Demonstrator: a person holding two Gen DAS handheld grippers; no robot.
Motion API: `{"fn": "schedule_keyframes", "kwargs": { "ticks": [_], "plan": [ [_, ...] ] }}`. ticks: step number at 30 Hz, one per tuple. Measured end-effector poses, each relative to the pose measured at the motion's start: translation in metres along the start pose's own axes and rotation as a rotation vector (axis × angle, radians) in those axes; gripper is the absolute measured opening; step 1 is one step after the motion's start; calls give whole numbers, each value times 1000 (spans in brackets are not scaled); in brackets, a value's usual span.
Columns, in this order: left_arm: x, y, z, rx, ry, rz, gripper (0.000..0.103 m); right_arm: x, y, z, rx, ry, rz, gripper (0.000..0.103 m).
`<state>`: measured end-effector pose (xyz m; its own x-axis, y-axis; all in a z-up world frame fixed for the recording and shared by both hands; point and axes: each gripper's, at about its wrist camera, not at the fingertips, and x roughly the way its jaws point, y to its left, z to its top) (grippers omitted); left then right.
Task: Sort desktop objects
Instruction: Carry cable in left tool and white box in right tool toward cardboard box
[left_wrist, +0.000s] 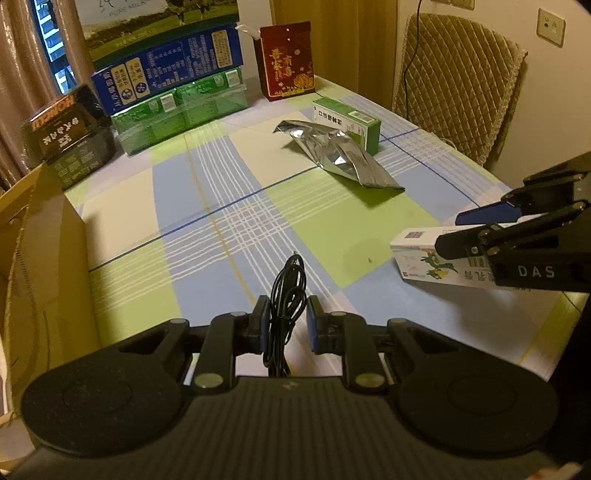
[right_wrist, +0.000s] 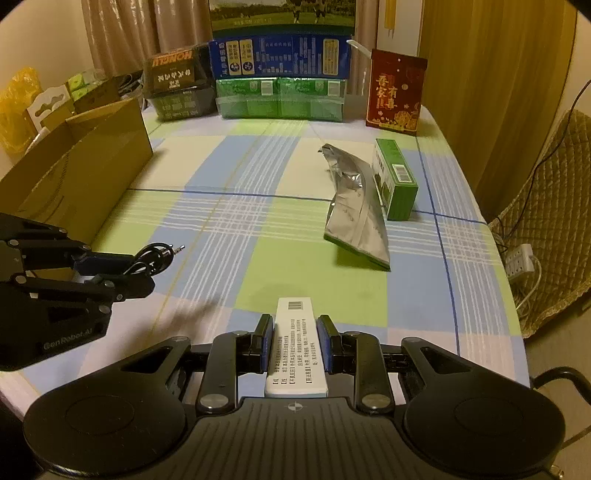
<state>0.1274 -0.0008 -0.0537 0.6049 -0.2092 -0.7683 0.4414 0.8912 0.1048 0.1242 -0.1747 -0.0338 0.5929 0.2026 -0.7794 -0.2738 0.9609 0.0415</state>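
Observation:
My left gripper (left_wrist: 287, 308) is shut on a coiled black audio cable (left_wrist: 286, 295) and holds it above the checked tablecloth; the cable and gripper also show at the left of the right wrist view (right_wrist: 155, 254). My right gripper (right_wrist: 294, 328) is shut on a white medicine box (right_wrist: 295, 350); the box also shows at the right of the left wrist view (left_wrist: 424, 258), just over the table. A silver foil pouch (right_wrist: 356, 206) lies mid-table beside a green medicine box (right_wrist: 395, 177).
An open cardboard box (right_wrist: 77, 173) stands at the table's left edge. Stacked blue and green cartons (right_wrist: 280, 85), a black box (right_wrist: 173, 85) and a red box (right_wrist: 395, 92) line the far edge. A padded chair (left_wrist: 458, 81) and a power strip (right_wrist: 521, 258) are to the right.

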Motion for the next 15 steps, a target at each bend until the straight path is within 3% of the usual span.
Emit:
{"fn": "schedule_keyframes", "kwargs": {
  "ticks": [15],
  "plan": [
    [-22,7,2,-43,-18,12,16,-28,-1,3,18,-52,8,23]
  ]
}}
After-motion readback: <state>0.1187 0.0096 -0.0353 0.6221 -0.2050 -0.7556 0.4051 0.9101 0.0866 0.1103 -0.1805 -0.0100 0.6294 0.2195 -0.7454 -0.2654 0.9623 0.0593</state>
